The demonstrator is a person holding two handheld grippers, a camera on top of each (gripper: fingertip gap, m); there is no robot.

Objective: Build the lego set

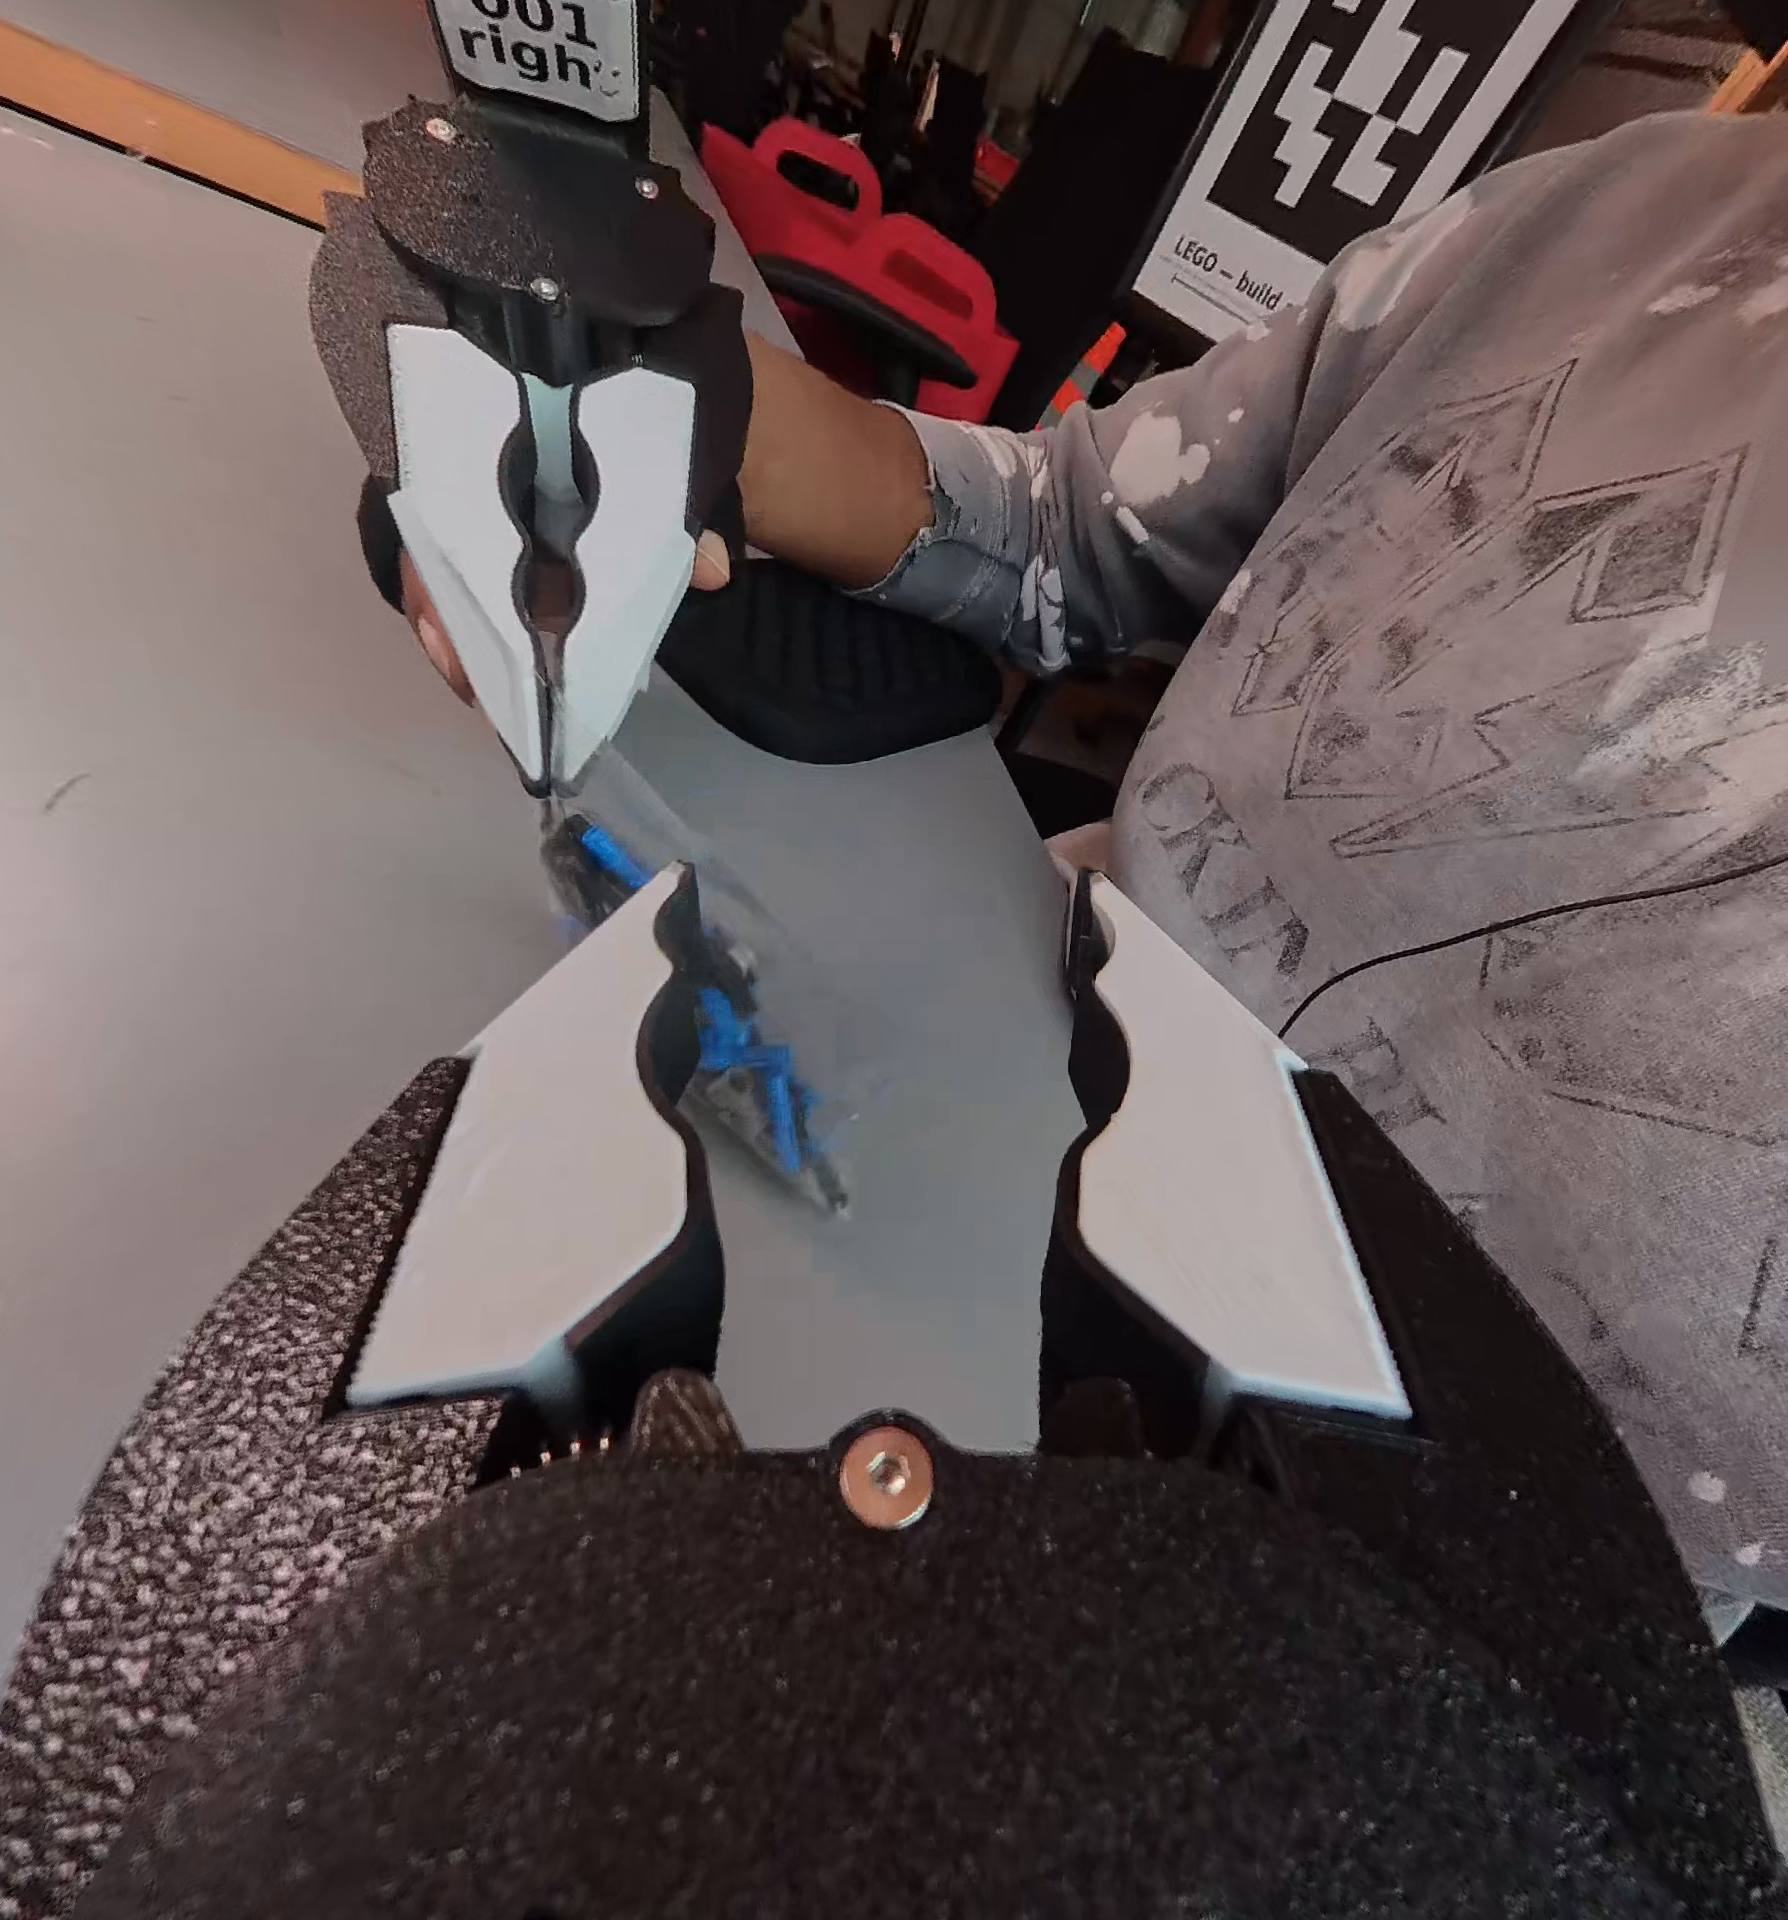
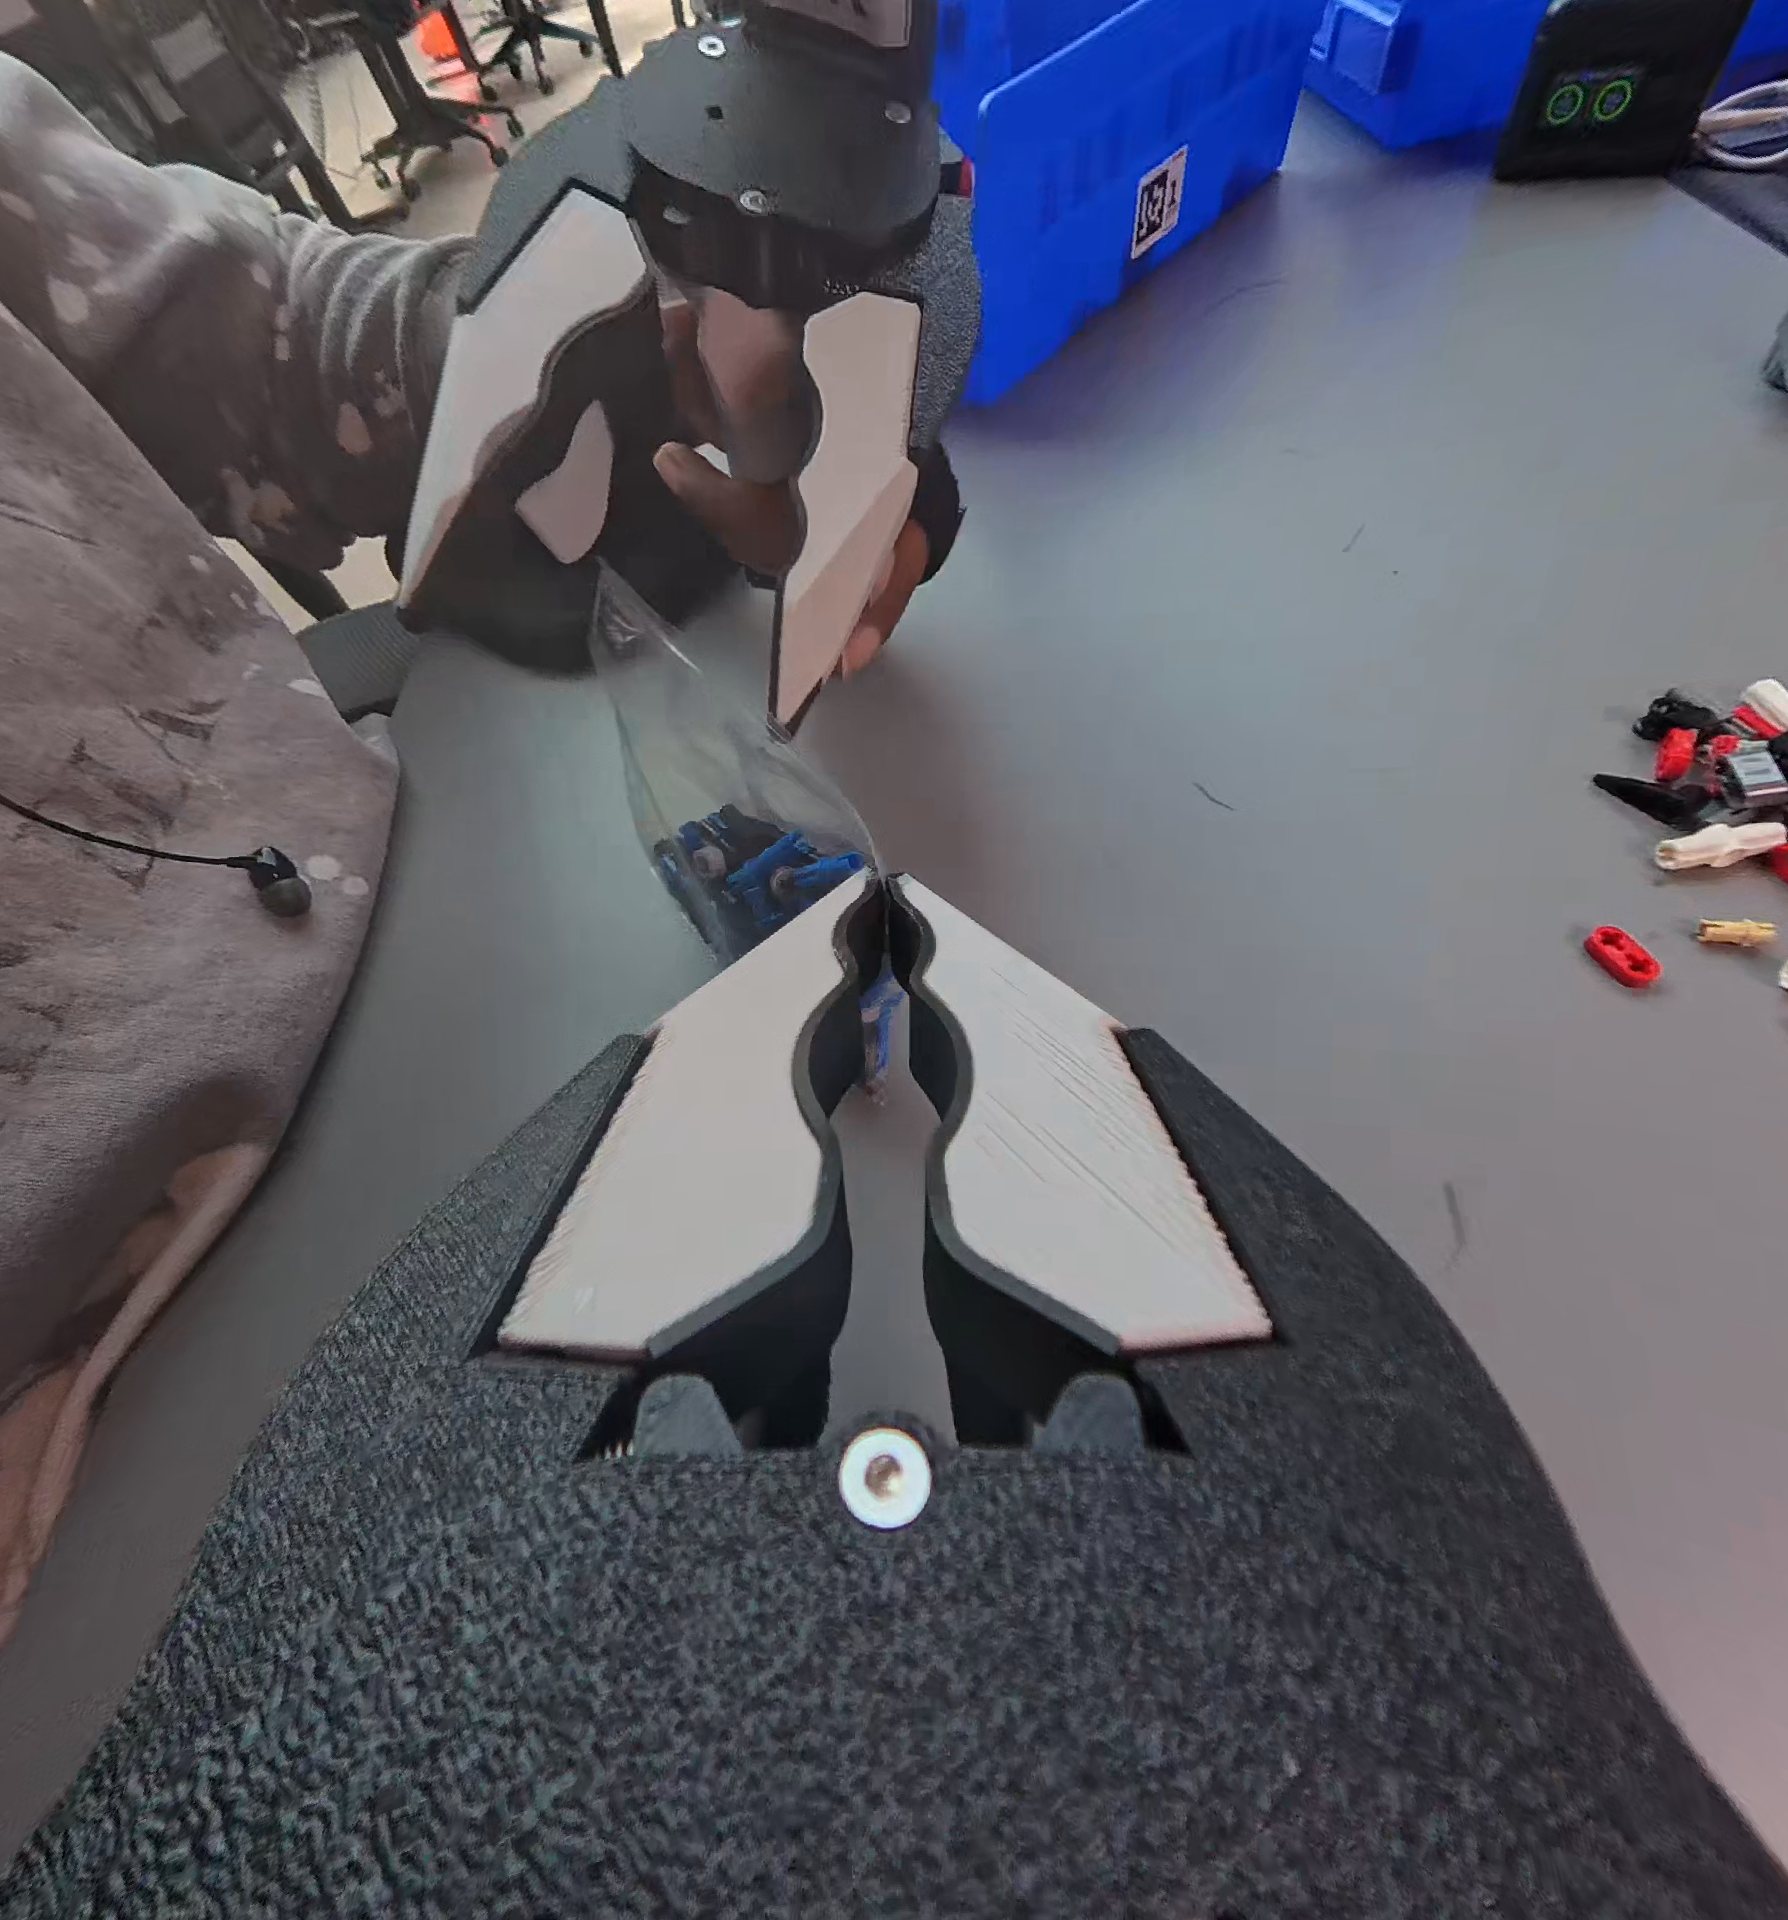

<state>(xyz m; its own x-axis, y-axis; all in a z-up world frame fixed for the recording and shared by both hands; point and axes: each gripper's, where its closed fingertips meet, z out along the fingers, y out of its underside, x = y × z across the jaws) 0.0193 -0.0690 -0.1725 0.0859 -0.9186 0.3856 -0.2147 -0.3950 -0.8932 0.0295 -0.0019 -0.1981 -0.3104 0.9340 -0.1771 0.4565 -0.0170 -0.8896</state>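
Note:
A clear plastic bag (image 1: 734,1018) of blue and black lego parts hangs low over the grey table (image 1: 194,623). My right gripper (image 2: 885,883) is shut on one edge of the bag (image 2: 734,821); it also shows in the left wrist view (image 1: 547,784), tips pinched on the plastic. My left gripper (image 1: 882,878) is open wide, its fingers either side of the bag without gripping it. In the right wrist view the left gripper (image 2: 677,634) is open around the bag's far end. I cannot tell whether the bag touches the table.
Loose red, white and black lego parts (image 2: 1752,790) lie on the table at the right. Blue bins (image 2: 1129,187) and a black device (image 2: 1596,94) stand at the back. The person's grey sweatshirt (image 1: 1492,727) and a black armrest (image 1: 828,665) are at the table's near edge.

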